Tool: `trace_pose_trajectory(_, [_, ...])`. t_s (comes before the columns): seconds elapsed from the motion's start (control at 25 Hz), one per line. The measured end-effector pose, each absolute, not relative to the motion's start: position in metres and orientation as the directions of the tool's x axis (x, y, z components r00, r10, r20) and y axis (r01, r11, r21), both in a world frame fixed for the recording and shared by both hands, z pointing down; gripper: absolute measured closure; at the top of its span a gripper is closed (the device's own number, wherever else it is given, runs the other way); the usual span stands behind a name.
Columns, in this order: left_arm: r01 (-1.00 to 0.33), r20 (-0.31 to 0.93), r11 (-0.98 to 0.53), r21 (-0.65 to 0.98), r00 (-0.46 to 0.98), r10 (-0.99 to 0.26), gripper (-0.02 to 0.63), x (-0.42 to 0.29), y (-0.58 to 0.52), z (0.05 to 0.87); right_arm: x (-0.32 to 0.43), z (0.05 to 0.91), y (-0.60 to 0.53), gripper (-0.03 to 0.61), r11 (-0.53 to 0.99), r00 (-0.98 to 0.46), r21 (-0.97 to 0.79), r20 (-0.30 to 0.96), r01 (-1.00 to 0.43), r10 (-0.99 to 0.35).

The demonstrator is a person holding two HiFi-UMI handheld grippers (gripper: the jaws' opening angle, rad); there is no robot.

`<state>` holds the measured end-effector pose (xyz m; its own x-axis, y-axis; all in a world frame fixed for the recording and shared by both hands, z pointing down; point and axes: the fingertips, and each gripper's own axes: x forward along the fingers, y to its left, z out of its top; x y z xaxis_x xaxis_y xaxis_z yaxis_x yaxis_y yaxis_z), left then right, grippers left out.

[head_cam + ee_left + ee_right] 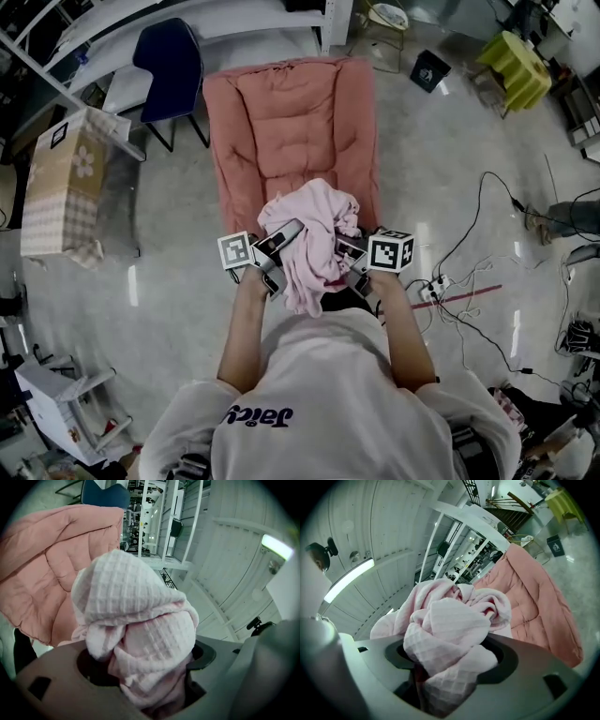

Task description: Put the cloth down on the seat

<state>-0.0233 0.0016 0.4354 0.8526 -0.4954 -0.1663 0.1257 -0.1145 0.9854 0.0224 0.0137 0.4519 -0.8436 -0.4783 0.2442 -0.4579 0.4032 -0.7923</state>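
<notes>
Grasping, left gripper (pixel 289 232): fingers are clenched on a wad of the pale pink waffle-weave cloth (pixel 314 239). The fabric fills the whole gap between them and bulges out past the tips.

Right gripper (pixel 349 253): fingers are likewise grasping the cloth, with a twisted fold packed across the gap from side to side.

Pose: both sets of fingers point forward and slightly inward, toward each other. The bundle is gathered between them and a tail of it hangs below. The grippers sit level, side by side, in front of the person's torso. The left forearm (pixel 246 328) and right forearm (pixel 408 337) are bent and converge from elbows set wider apart.

Location of cloth: it is held over the front edge of the seat (pixel 291 131), a pink quilted padded chair. Whether its underside touches the cushion cannot be told.

Edges and room:
- Ahead, the quilted cushion shows uncovered from the bundle to the backrest, with raised padded sides on both flanks.
- Left of the seat is glossy floor (pixel 169 281). A blue chair (pixel 169 61) stands near the backrest corner, and a check-covered box (pixel 61 183) sits well apart.
- To the right, cables (pixel 469 300) and a power strip (pixel 433 286) lie on the floor near the right forearm, and a yellow stool (pixel 516 66) stands well apart.
</notes>
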Motion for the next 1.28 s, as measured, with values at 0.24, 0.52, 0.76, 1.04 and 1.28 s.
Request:
trace_pose_trajectory(0.24, [0.086, -0.137, -0.12, 0.989, 0.843, -0.521, 0.241, -0.019, -0.062, 0.477, 0.027, 0.495, -0.052, 0.252, 0.421, -0.856, -0.77, 0.305, -0.48, -0.418])
trace_pose_trajectory(0.52, [-0.052, 0.008, -0.065, 0.997, 0.837, -0.547, 0.239, -0.024, -0.12, 0.547, 0.025, 0.562, -0.113, 0.252, 0.393, -0.867, -0.783, 0.36, -0.482, -0.345])
trace_pose_trajectory(0.76, [-0.156, 0.134, 0.008, 0.988, 0.822, -0.553, 0.239, -0.04, -0.155, 0.617, 0.01, 0.636, -0.148, 0.253, 0.346, -0.867, -0.799, 0.41, -0.491, -0.284])
trace_pose_trajectory(1.04, [-0.263, 0.264, 0.09, 0.961, 0.762, -0.591, 0.239, -0.064, -0.184, 0.708, -0.009, 0.727, -0.18, 0.253, 0.301, -0.853, -0.801, 0.458, -0.518, -0.25])
trace_pose_trajectory(1.28, [-0.367, 0.389, 0.165, 0.916, 0.701, -0.597, 0.239, -0.075, -0.21, 0.793, -0.015, 0.818, -0.207, 0.253, 0.236, -0.833, -0.802, 0.5, -0.549, -0.237])
